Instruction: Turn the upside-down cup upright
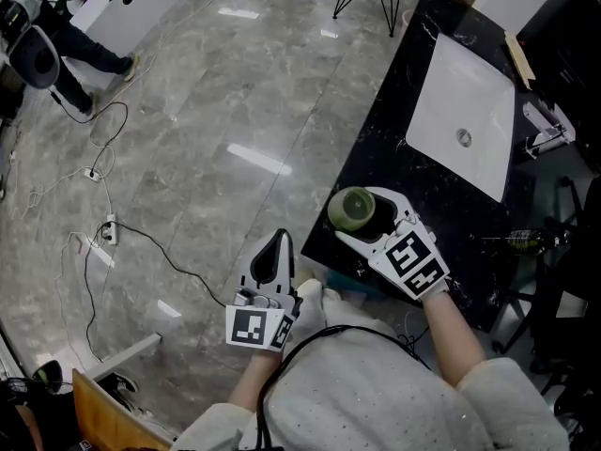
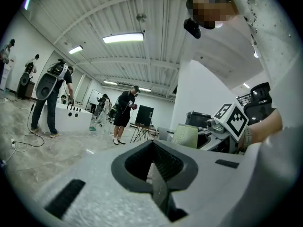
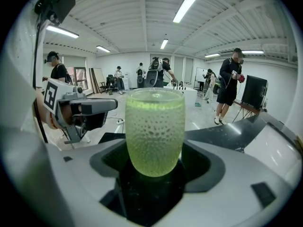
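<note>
A green dimpled glass cup (image 1: 351,209) stands near the left edge of the black counter (image 1: 394,130). I cannot tell which end is up. My right gripper (image 1: 355,214) is open with a jaw on each side of the cup. In the right gripper view the cup (image 3: 154,131) fills the middle between the jaws of my right gripper (image 3: 154,176), with a dark gap on each side. My left gripper (image 1: 280,242) hangs over the floor left of the counter, shut and empty. Its jaws meet in the left gripper view (image 2: 154,162), where the cup (image 2: 185,136) shows to the right.
A white sink (image 1: 465,111) with a faucet (image 1: 547,134) is set into the counter beyond the cup. Cables and a power strip (image 1: 108,231) lie on the marble floor. People stand at a white table (image 1: 131,3) at the far left. A wooden board (image 1: 103,412) is at the lower left.
</note>
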`<state>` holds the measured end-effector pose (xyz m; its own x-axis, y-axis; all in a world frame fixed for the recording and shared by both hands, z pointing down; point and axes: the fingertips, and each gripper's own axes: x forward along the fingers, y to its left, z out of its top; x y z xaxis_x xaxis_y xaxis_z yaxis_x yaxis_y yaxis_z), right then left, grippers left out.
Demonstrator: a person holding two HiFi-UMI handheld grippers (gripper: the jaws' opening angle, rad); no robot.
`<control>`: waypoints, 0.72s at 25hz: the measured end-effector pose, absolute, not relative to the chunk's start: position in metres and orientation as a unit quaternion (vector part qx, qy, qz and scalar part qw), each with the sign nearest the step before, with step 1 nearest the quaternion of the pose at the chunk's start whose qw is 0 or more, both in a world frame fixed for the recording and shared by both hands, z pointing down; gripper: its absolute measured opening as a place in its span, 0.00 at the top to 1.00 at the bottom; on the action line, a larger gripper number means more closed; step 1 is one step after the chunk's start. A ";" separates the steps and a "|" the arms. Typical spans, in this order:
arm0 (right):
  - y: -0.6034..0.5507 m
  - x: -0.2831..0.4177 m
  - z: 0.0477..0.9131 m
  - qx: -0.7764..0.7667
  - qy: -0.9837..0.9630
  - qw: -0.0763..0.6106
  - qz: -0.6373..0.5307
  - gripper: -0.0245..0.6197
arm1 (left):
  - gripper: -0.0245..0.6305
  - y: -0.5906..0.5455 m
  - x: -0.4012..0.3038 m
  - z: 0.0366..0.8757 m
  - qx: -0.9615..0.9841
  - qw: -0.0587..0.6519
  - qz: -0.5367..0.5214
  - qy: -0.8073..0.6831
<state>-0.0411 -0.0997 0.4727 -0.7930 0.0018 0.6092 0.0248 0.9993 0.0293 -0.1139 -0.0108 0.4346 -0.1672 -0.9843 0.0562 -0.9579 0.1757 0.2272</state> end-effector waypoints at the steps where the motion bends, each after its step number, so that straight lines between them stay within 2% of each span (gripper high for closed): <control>1: -0.100 -0.041 0.473 -0.006 -0.947 0.322 -0.018 0.41 | 0.95 -0.011 -0.114 0.435 0.638 0.095 -0.069 -0.761; 10: -0.113 -0.030 0.471 0.026 -0.950 0.312 0.005 0.42 | 0.95 -0.008 -0.115 0.430 0.636 0.087 -0.067 -0.764; 18: -0.121 -0.024 0.439 0.051 -0.954 0.213 0.206 0.42 | 0.95 -0.009 -0.111 0.420 0.638 0.083 -0.066 -0.763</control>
<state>-0.0236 -0.1206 0.4394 -0.9039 -0.0092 0.4276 -0.1848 0.9101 -0.3710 -0.1105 -0.0094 0.4201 -0.1721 -0.9842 0.0416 -0.9623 0.1770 0.2064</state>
